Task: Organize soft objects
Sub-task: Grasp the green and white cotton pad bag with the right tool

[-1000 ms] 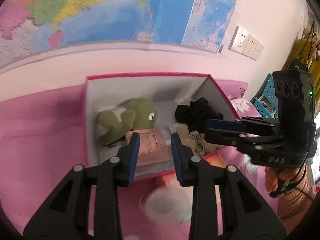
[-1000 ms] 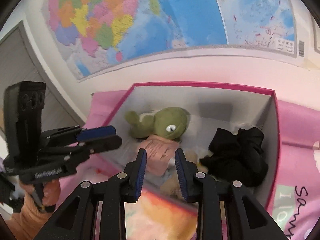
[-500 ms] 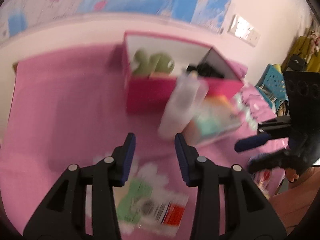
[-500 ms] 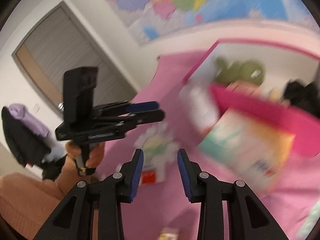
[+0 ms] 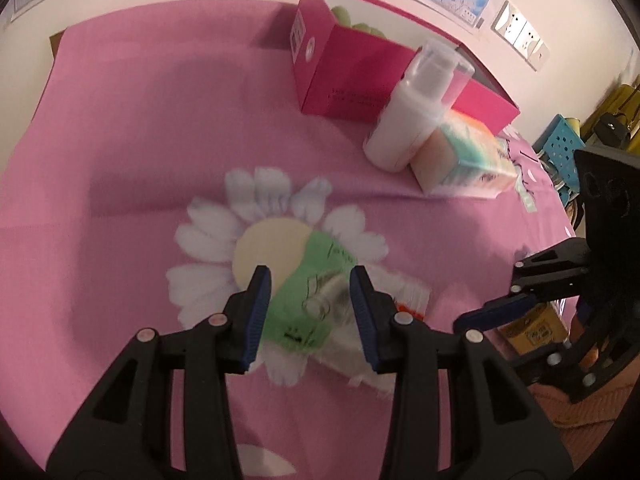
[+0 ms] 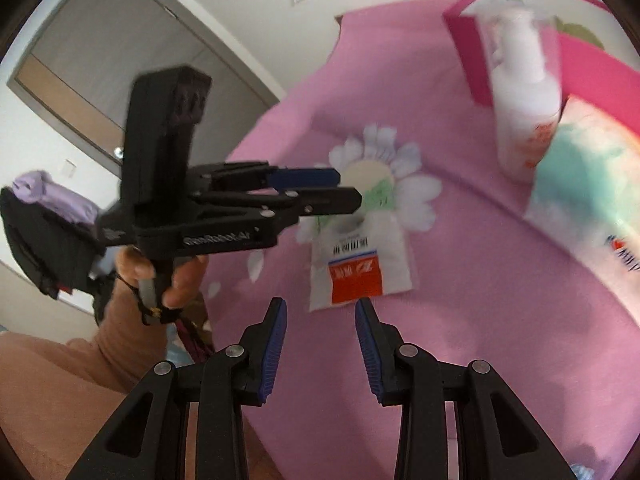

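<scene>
A flat soft packet (image 5: pixel 316 312), green at one end and white with a red label at the other, lies on the daisy print of the pink cloth (image 5: pixel 140 160). My left gripper (image 5: pixel 311 312) hovers open over its green end, the packet showing between the fingers but not pinched. The right wrist view has the packet (image 6: pixel 360 268) just ahead of my open right gripper (image 6: pixel 322 344), which holds nothing. There the left gripper (image 6: pixel 346 188) hangs above the packet's far end. The pink box (image 5: pixel 352 72) holding a green plush toy (image 5: pixel 344 16) stands at the back.
A white pump bottle (image 5: pixel 416 120) and a pastel tissue pack (image 5: pixel 464 160) stand in front of the pink box. A yellow carton (image 5: pixel 536 332) lies under the right gripper (image 5: pixel 488 300). A person's hand and peach sleeve (image 6: pixel 48 380) are at left; a blue crate (image 5: pixel 564 140) stands beyond the bed.
Both grippers have drawn back from the pink box and sunk toward the cloth. Their jaws stand a little wider. The green and white packet has come into view under them.
</scene>
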A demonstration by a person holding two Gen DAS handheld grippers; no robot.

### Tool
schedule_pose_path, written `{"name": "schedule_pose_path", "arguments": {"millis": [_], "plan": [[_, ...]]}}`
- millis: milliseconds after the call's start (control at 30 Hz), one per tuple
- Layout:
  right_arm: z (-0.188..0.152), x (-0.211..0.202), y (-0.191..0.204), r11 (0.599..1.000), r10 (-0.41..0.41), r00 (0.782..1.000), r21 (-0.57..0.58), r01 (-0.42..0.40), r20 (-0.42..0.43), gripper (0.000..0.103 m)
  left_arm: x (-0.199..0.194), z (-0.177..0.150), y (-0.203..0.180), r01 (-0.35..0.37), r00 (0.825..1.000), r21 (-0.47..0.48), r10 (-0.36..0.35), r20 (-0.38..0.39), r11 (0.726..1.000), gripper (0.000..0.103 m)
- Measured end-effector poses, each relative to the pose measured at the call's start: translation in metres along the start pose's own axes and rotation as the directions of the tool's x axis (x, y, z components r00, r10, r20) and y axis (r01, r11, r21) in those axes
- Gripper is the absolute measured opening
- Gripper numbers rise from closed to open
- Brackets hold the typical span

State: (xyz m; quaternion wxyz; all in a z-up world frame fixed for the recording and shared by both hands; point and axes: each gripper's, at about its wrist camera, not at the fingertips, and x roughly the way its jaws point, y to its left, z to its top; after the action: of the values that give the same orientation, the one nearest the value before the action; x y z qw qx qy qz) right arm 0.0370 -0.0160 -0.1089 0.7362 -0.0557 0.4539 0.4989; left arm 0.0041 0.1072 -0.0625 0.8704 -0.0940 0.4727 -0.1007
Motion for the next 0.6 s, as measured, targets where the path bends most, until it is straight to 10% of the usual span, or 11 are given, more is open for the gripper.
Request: {"name": "schedule_pose_path", "arguments": {"millis": [600], "plan": [[0.015, 0.011, -0.03, 0.978, -0.136, 0.991, 0.161, 0.134, 0.0, 0.054, 0.001, -0.017, -0.005, 0.171, 0.985, -0.021, -0.172, -0.028, 0.985, 0.042]]}}
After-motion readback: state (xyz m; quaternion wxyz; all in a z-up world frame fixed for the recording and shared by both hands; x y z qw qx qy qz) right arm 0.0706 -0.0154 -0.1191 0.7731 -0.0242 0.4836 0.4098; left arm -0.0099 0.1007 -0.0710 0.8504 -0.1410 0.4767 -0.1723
